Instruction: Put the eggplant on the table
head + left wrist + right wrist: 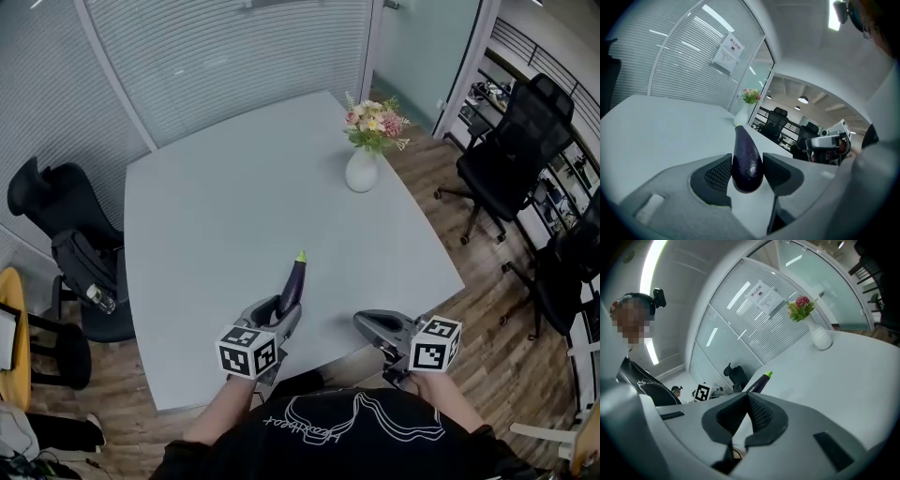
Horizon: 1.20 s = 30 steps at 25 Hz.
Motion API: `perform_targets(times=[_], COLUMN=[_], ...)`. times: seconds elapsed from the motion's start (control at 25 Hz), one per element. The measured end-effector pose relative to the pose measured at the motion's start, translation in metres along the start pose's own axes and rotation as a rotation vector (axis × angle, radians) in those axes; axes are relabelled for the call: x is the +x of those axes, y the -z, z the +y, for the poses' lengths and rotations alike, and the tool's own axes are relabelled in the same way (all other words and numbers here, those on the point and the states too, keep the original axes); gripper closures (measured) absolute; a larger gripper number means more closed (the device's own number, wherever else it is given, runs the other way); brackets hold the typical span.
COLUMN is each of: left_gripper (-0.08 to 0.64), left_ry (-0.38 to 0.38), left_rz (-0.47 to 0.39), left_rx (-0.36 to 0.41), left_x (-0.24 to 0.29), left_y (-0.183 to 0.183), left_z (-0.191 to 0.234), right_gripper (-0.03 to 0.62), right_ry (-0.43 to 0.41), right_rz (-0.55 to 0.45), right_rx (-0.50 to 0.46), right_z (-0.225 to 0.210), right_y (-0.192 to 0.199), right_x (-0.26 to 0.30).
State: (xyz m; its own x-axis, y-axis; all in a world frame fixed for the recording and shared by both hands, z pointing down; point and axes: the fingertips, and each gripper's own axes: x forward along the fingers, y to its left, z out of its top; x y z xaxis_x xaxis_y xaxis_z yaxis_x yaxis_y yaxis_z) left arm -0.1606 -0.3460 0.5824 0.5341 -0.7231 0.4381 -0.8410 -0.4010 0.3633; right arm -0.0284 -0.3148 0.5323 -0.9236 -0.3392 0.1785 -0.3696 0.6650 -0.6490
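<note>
A dark purple eggplant (292, 285) with a green stem tip is gripped at its thick end by my left gripper (281, 314), over the near part of the pale grey table (234, 206). In the left gripper view both pads press the eggplant (746, 157) from the sides, stem pointing away from my left gripper (746, 164). My right gripper (364, 322) hovers to the right at the table's front edge, its jaws together and nothing between them (747, 397). From there the eggplant (761, 382) shows just beyond the jaw tips.
A white vase of flowers (362, 167) stands near the table's far right edge. Black office chairs (511, 159) stand on the wooden floor at the right, another chair (66, 234) at the left. Glass walls with blinds close the back.
</note>
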Motion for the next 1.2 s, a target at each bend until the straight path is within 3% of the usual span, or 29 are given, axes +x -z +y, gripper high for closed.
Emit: perform_targets(times=[0.64,1.2], left_gripper=[0.349,0.349], left_ry=[-0.100,-0.132], left_rz=[0.094,0.168], left_rx=[0.033,0.035], left_x=[0.058,0.070], left_y=[0.039,0.069], left_z=[0.039,0.048], right_gripper=[0.583,0.583], right_ry=[0.068,0.097], right_rz=[-0.012,-0.018], right_rx=[0.036,0.064], right_z=[-0.035,-0.038], right_y=[-0.002,0.010], right_x=[-0.018,-0.034])
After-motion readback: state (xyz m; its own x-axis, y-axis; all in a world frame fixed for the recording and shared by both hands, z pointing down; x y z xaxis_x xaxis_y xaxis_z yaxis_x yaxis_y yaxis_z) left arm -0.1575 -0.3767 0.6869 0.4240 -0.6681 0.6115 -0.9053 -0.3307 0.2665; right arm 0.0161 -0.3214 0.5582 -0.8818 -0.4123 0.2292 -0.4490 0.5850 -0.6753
